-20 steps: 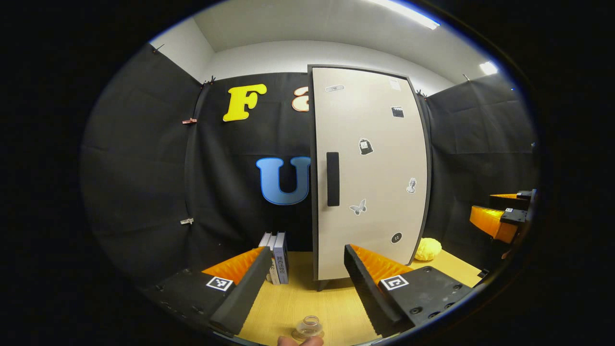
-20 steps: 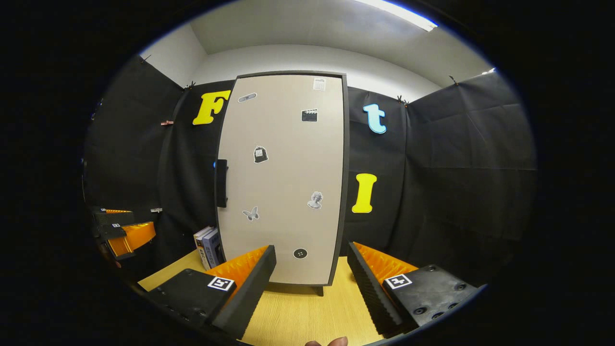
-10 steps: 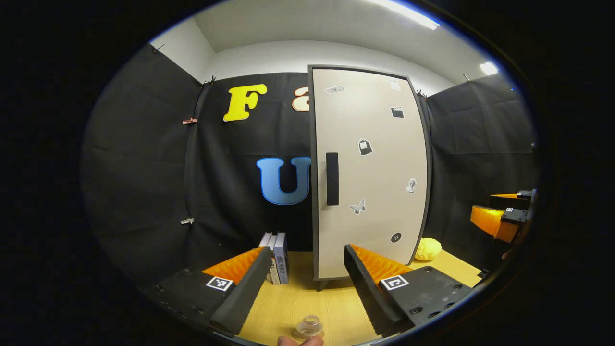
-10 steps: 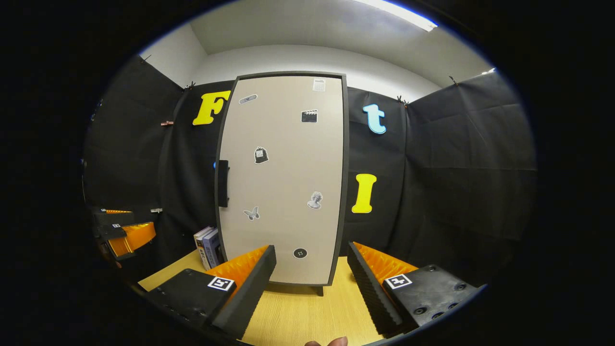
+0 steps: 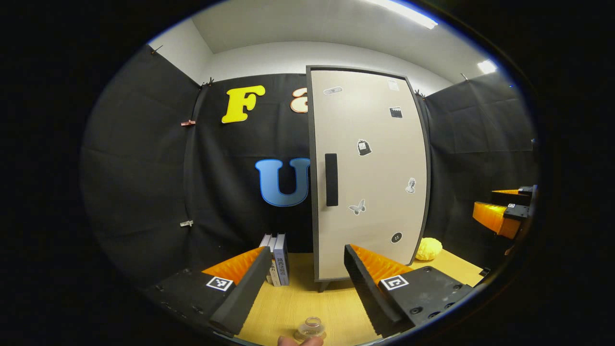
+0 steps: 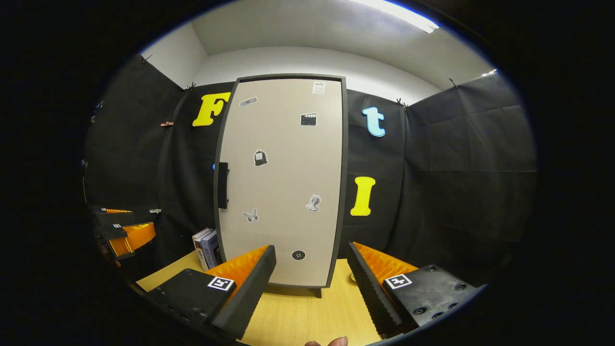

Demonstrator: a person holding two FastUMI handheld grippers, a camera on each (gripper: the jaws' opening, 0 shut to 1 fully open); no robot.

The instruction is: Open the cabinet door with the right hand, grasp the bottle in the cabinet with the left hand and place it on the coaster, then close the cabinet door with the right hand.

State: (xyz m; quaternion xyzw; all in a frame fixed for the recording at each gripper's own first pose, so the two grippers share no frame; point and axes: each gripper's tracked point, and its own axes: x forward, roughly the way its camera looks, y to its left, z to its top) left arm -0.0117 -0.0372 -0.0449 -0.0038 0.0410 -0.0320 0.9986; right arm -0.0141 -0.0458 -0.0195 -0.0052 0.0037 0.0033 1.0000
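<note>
- Left gripper (image 5: 305, 276): jaws wide apart, nothing between them, held in front of the cabinet (image 5: 367, 173) and below its handle (image 5: 331, 179).
- Right gripper (image 6: 312, 283): jaws likewise spread and empty, facing the lower part of the cabinet door (image 6: 283, 182), not touching it.
- Cabinet door is closed; the handle sits on the door's left edge at mid-height. 6 small stickers on the door face.
- Bottle: inside of the cabinet is hidden, so its place cannot be told.
- Small clear glass piece (image 5: 311, 328) lies on the wooden table (image 5: 331, 307) nearer the camera than the cabinet; a fingertip (image 5: 294, 341) just beside it.
- Books (image 5: 277, 259) stand upright left of the cabinet; a yellow lump (image 5: 428, 249) lies at its right.
</note>
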